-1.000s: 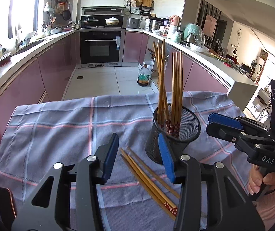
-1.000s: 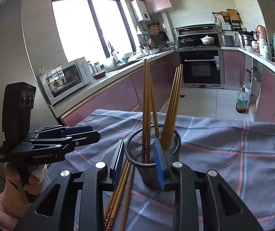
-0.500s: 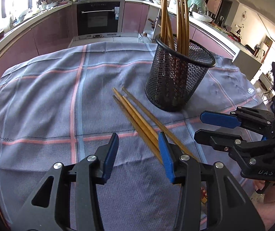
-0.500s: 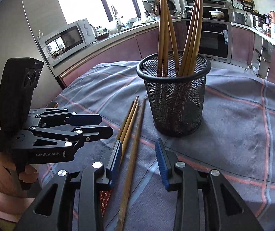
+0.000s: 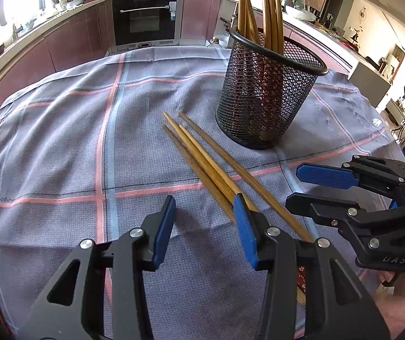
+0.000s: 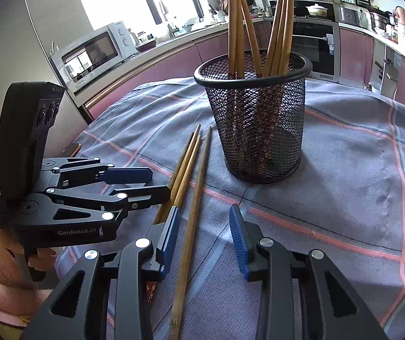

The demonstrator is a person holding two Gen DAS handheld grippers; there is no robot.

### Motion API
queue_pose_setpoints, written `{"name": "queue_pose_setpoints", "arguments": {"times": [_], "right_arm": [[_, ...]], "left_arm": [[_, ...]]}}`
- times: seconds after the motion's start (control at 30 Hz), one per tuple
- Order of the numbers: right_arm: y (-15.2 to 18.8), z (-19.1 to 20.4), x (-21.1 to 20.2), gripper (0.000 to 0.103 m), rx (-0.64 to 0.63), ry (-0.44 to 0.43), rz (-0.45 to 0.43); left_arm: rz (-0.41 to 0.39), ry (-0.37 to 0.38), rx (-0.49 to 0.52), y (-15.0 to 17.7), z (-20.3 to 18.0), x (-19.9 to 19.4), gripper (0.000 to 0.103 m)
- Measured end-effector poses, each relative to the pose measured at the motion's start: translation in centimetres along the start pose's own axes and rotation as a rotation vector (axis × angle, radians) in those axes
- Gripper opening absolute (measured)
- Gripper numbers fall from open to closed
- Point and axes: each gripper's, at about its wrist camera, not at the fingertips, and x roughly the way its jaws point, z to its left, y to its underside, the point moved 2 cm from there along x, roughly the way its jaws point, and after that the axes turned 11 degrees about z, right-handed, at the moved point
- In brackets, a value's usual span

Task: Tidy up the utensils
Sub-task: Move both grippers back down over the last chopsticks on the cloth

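Three wooden chopsticks (image 5: 202, 158) lie side by side on the checked cloth, just left of a black mesh cup (image 5: 264, 96) that holds several upright chopsticks. My left gripper (image 5: 203, 206) hovers open low over their near ends; its right finger covers two of them and nothing is between the pads. In the right wrist view my right gripper (image 6: 203, 215) is open, with one loose chopstick (image 6: 193, 198) lying on the cloth between its jaws, unpressed. The mesh cup (image 6: 256, 119) stands just beyond. Each gripper shows in the other's view: the right gripper (image 5: 298, 187) and the left gripper (image 6: 157, 181).
A grey-blue cloth (image 5: 60, 141) with pink and blue lines covers the table. Its edge drops off to the right (image 5: 386, 130) and the far side. Hands hold both gripper handles, one in a pink sleeve (image 6: 1, 283). Kitchen counters, an oven and a microwave (image 6: 94, 48) stand behind.
Both grippers have sunk toward the cloth and tipped downward, so the loose chopsticks and the cup now loom larger. Both sets of jaws look as wide as before.
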Motion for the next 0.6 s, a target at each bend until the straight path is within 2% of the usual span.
{"name": "queue_pose_setpoints", "arguments": {"times": [0.23, 0.37, 0.6], "right_arm": [[-0.1, 0.2, 0.4, 0.034, -0.007, 0.001, 0.012], [-0.2, 0.4, 0.6, 0.034, -0.009, 0.003, 0.012], [-0.6, 0.7, 0.9, 0.034, -0.026, 0.022, 0.012]], "left_arm": [[0.008, 0.007, 0.002, 0.2, 0.8, -0.3, 0.041], [-0.003, 0.046, -0.002, 0.2, 0.6, -0.5, 0.041], [0.004, 0.027, 0.011, 0.0, -0.2, 0.2, 0.04]]}}
